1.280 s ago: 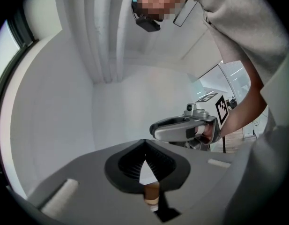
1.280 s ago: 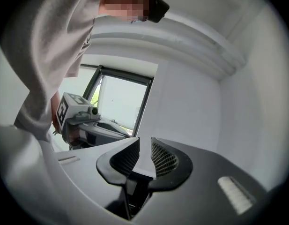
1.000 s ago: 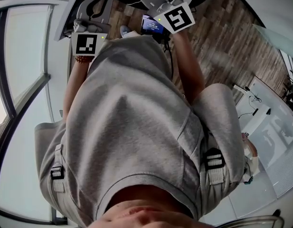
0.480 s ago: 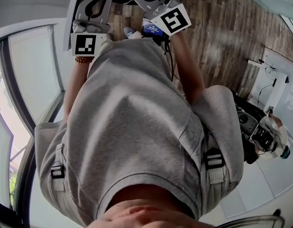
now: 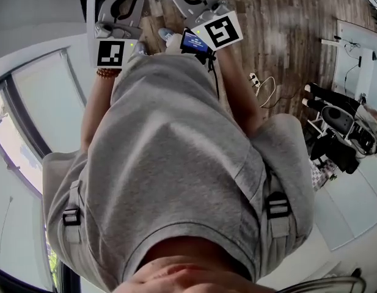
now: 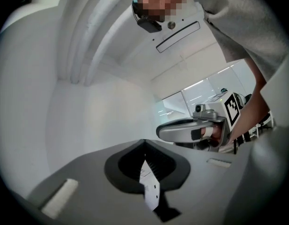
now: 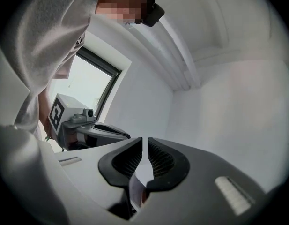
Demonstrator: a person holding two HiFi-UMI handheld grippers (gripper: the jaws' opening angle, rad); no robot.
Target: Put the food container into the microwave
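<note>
I see a brown wood floor [image 5: 286,29] with a white plug strip [image 5: 256,79] lying on it. A black thing [image 5: 338,133] stands at the right. The walls [image 7: 219,107] are white. Bright light comes through a dark-framed window [image 7: 85,86].

No text can be read anywhere.

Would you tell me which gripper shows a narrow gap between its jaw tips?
The right gripper: a thin slit parts its jaws, which have just been closing with nothing between them. On the left gripper the jaws meet at the tips.
</note>
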